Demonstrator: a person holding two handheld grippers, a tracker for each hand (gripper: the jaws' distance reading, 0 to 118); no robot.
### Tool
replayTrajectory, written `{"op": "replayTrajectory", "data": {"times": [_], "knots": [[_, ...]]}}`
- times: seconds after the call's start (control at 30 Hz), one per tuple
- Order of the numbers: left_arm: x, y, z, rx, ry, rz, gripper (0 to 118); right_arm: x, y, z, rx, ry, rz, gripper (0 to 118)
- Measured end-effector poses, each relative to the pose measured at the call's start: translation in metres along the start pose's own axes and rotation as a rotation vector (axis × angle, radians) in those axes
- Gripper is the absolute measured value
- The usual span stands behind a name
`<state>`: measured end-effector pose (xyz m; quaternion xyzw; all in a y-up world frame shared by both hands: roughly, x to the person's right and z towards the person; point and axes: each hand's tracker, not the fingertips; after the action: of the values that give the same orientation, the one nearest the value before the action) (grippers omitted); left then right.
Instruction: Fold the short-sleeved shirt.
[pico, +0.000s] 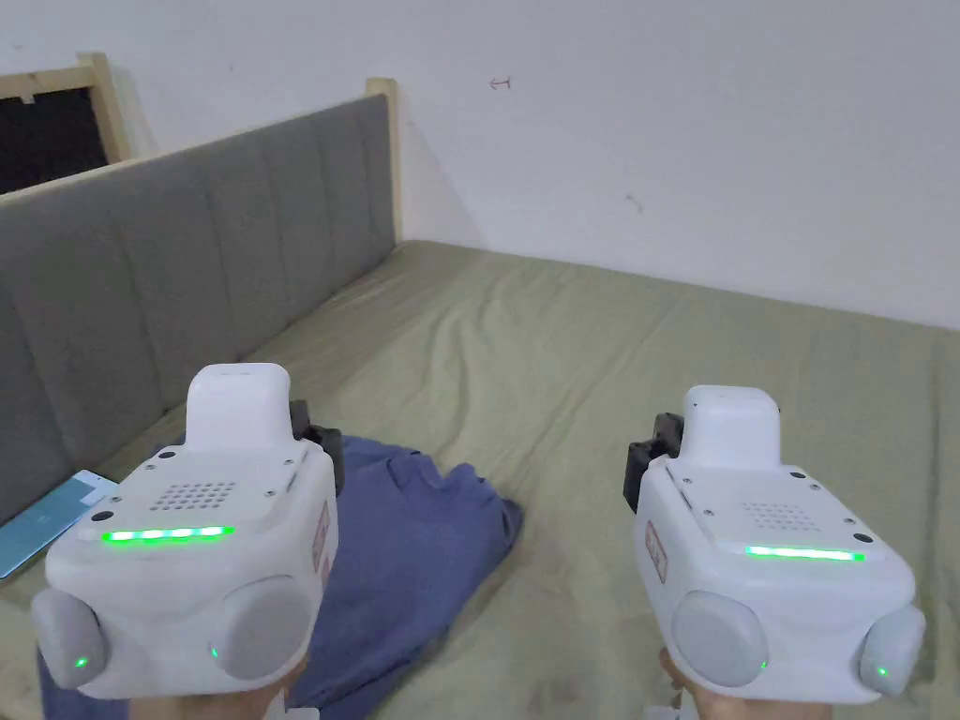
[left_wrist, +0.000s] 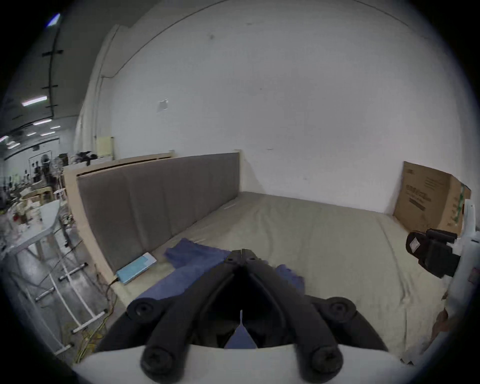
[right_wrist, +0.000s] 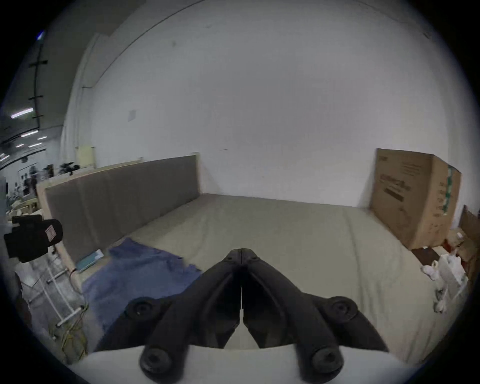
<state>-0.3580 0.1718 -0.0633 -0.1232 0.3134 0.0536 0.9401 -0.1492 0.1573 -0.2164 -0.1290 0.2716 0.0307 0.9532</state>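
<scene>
Left hand-held gripper (left_wrist: 242, 251) and right hand-held gripper (right_wrist: 241, 250) held above the bed (pico: 581, 375), jaws together, empty. Blue short-sleeved shirt (pico: 412, 553) lies rumpled below the left one, seemingly unfolded. Folding not begun; next, open jaws, reach down.

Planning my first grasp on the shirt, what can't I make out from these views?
- Blue shirt: in the head view the left gripper body covers its near-left part; sleeves and collar unclear.
- In the left gripper view, the shut jaws hide its middle.
- In the right gripper view, the right gripper hides its near edge.
</scene>
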Motion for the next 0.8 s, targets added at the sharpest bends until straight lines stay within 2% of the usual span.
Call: {"op": "replayTrajectory", "data": {"times": [0.13, 0.33, 0.5, 0.53, 0.57, 0.6, 0.7, 0.73, 0.77, 0.8], "knots": [[-0.014, -0.005, -0.005, -0.04, 0.037, -0.012, 0, -0.018, -0.005, -0.006, -0.024, 0.041, 0.006, 0], [-0.009, -0.02, -0.045, -0.164, 0.005, -0.046, 0, -0.011, -0.016, -0.018, -0.075, 0.046, -0.035, 0], [-0.013, -0.061, -0.134, -0.445, -0.057, 0.032, 0, 0.003, -0.028, -0.03, -0.129, 0.028, -0.074, 0], [-0.014, -0.074, -0.153, -0.52, -0.074, 0.054, 6, 0.005, -0.031, -0.032, -0.141, 0.019, -0.071, 0], [-0.014, -0.085, -0.164, -0.562, -0.064, 0.063, 23, 0.006, -0.033, -0.035, -0.15, 0.014, -0.068, 0], [-0.014, -0.097, -0.175, -0.608, -0.073, 0.068, 50, 0.008, -0.035, -0.037, -0.158, 0.01, -0.065, 0], [-0.013, -0.123, -0.198, -0.742, -0.098, 0.11, 82, 0.014, -0.041, -0.044, -0.188, -0.008, -0.073, 0], [-0.011, -0.13, -0.201, -0.771, -0.104, 0.113, 108, 0.017, -0.043, -0.046, -0.196, -0.011, -0.079, 0], [-0.01, -0.133, -0.202, -0.763, -0.104, 0.098, 113, 0.018, -0.044, -0.048, -0.204, -0.016, -0.083, 0], [-0.008, -0.133, -0.201, -0.753, -0.098, 0.092, 110, 0.02, -0.046, -0.05, -0.212, -0.023, -0.087, 0]]}}
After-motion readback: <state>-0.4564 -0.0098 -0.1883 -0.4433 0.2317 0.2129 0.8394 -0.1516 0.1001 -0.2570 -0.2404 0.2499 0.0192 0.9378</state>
